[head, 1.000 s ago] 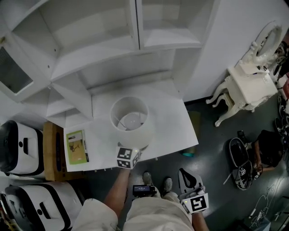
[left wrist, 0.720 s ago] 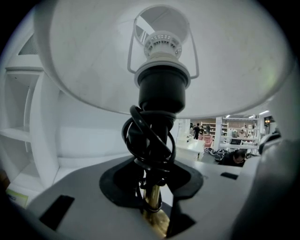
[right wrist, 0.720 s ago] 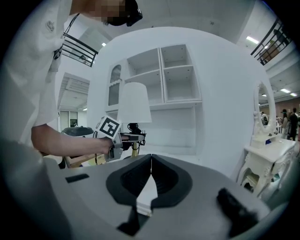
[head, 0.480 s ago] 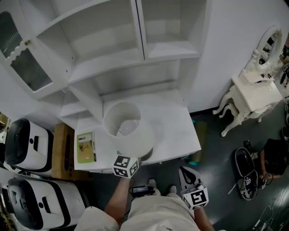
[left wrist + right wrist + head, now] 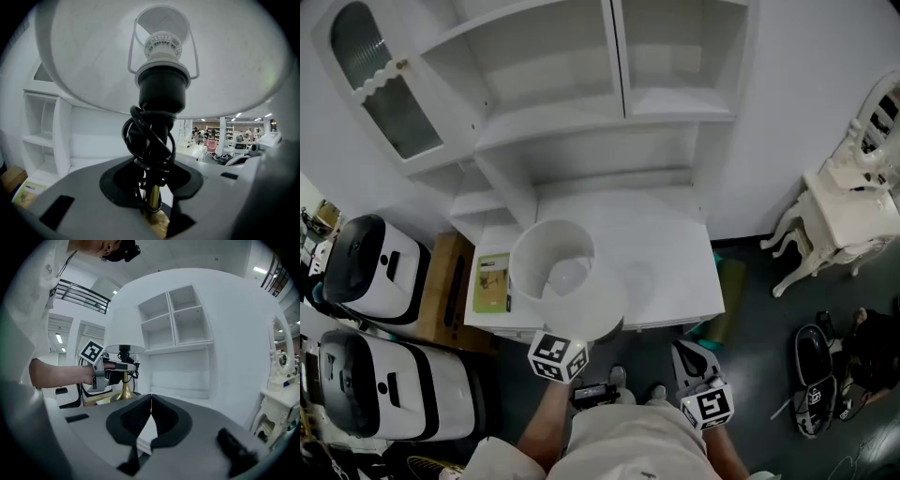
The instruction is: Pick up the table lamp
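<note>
Over the front-left part of the white desk (image 5: 675,253), seen from the head view: white drum-shade table lamp with a brass stem (image 5: 562,281), upright, open top of the shade facing the camera, near side of the shade overhanging the desk's front edge.

Left tool (image 5: 151,190): its 2 jaws pinch the brass stem low down, just under the black lamp socket (image 5: 161,89). Black power cord (image 5: 140,140) is wound in loops round the socket's lower end and the top of the stem. Marker cube of this tool sits just below the shade in the head view, with a bare forearm (image 5: 546,417) behind it.

Right tool (image 5: 151,401): jaws pressed together, tips touching, nothing between them. Held low by the person's right side, well apart from the lamp. Its view shows the lamp side-on in the left tool, but the underside of the flared brass foot is hidden, so contact with the desk cannot be told.

Elsewhere:
- Green booklet (image 5: 492,281) lies flat on the desk's left end, just beside the shade.
- White open shelves (image 5: 581,122) rise at the desk's back.
- 2 rounded black-and-white machines (image 5: 375,267) stand on the floor at left.
</note>
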`<state>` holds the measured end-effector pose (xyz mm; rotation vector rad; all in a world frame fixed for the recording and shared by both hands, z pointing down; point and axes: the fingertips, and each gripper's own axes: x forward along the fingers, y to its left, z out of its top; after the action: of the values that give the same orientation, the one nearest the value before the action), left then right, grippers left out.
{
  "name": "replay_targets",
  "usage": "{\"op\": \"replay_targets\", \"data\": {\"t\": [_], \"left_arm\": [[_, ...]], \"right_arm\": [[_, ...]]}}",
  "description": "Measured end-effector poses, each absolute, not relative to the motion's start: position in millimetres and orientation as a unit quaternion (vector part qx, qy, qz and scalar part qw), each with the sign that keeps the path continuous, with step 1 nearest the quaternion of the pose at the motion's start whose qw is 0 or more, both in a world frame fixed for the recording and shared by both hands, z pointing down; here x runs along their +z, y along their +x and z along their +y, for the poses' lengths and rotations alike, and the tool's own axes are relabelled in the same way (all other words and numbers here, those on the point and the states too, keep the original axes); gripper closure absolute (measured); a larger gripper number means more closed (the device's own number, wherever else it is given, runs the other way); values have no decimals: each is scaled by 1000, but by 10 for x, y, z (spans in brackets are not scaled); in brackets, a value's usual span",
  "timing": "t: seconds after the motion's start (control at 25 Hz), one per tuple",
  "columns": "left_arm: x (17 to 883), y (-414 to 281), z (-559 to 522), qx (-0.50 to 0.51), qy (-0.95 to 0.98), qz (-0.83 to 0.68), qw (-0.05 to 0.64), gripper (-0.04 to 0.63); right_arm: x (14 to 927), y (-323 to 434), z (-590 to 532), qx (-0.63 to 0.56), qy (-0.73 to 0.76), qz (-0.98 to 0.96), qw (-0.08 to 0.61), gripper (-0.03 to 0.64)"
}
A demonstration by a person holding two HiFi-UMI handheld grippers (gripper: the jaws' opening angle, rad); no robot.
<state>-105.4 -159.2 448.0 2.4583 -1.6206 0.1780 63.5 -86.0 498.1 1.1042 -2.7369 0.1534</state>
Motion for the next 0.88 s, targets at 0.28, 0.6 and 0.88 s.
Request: {"op": "replay_targets", "data": {"t": [0.28, 0.6, 0.88], "left_arm": [[4440, -987, -1090, 51, 809, -577, 103, 457], [4342, -954, -575, 40, 789, -605, 101, 459], [4261, -1118, -217, 29, 782, -614, 99, 459]], "right_arm": [[4867, 689, -674, 39, 327, -941, 75, 603], [4850, 693, -566, 26, 299, -951, 73, 604], [4770, 507, -409, 16, 297, -952, 71, 604]]}}
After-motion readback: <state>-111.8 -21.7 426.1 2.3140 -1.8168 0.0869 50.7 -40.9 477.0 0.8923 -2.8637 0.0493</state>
